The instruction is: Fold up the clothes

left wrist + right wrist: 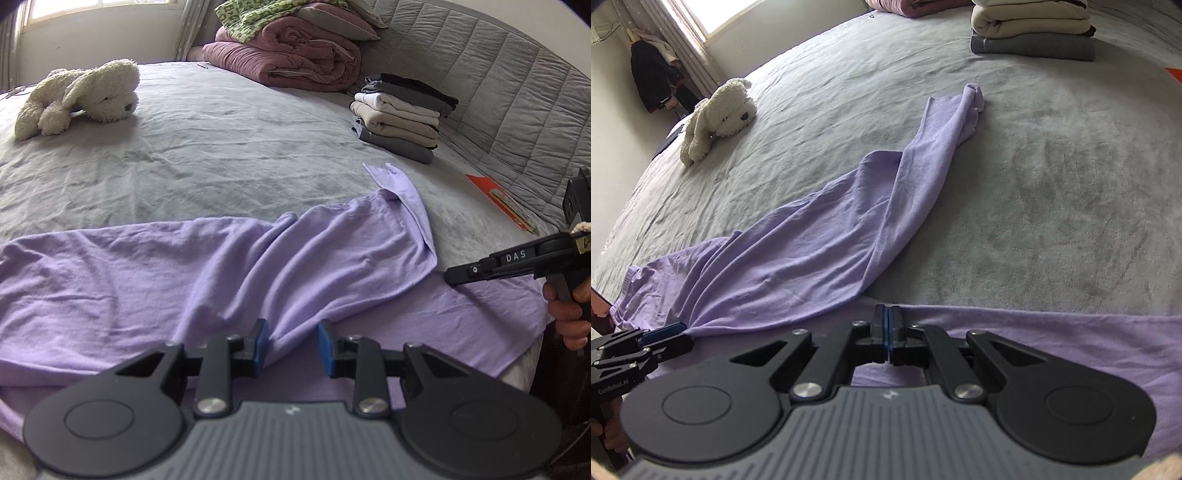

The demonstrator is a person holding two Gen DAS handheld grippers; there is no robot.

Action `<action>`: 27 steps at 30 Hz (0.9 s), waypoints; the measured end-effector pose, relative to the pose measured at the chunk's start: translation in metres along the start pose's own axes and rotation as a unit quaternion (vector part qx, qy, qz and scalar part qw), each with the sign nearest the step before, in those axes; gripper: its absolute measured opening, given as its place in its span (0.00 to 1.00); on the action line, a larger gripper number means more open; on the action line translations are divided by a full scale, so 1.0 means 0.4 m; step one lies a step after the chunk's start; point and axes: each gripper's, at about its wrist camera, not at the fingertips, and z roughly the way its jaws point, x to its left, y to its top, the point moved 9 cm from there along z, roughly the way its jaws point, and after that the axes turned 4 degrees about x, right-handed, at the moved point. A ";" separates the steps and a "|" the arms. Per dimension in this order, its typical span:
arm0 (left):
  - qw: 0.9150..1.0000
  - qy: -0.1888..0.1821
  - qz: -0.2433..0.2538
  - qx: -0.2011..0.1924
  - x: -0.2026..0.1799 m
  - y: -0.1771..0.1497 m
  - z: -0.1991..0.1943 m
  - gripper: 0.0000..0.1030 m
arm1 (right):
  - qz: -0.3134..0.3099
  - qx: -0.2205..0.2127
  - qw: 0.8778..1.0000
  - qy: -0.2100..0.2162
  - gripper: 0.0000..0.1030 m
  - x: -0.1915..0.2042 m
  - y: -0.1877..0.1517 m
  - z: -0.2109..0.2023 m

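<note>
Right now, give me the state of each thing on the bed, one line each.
Purple garment: partly folded, rumpled, one sleeve lying out across the sheet.
Left gripper: open, a fold of fabric between its fingers.
Right gripper: shut, low at the garment's edge.
Stack of clothes: folded, piled by the headboard.
Plush dog: lying on its side.
Pink quilt: folded.

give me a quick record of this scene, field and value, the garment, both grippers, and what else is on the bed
garment: lilac garment spread crumpled across the grey bed, part folded over
left gripper: jaws apart, a fabric ridge between them, pads not pressing it
right gripper: shut, over the garment's near edge
folded pile: stack of folded clothes by the padded side
other: white plush dog; rolled mauve quilt
</note>
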 end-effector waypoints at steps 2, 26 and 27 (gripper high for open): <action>1.000 -0.001 0.005 -0.012 -0.021 0.001 -0.007 0.31 | 0.010 -0.007 1.000 0.028 0.15 -0.015 0.021 -0.006; 0.996 0.068 0.025 -0.059 -0.215 -0.003 0.122 0.37 | 0.242 -0.089 0.948 0.188 0.33 -0.212 0.283 0.093; 0.995 0.074 0.031 -0.061 -0.219 -0.005 0.126 0.37 | 0.235 -0.092 0.950 0.182 0.25 -0.208 0.285 0.096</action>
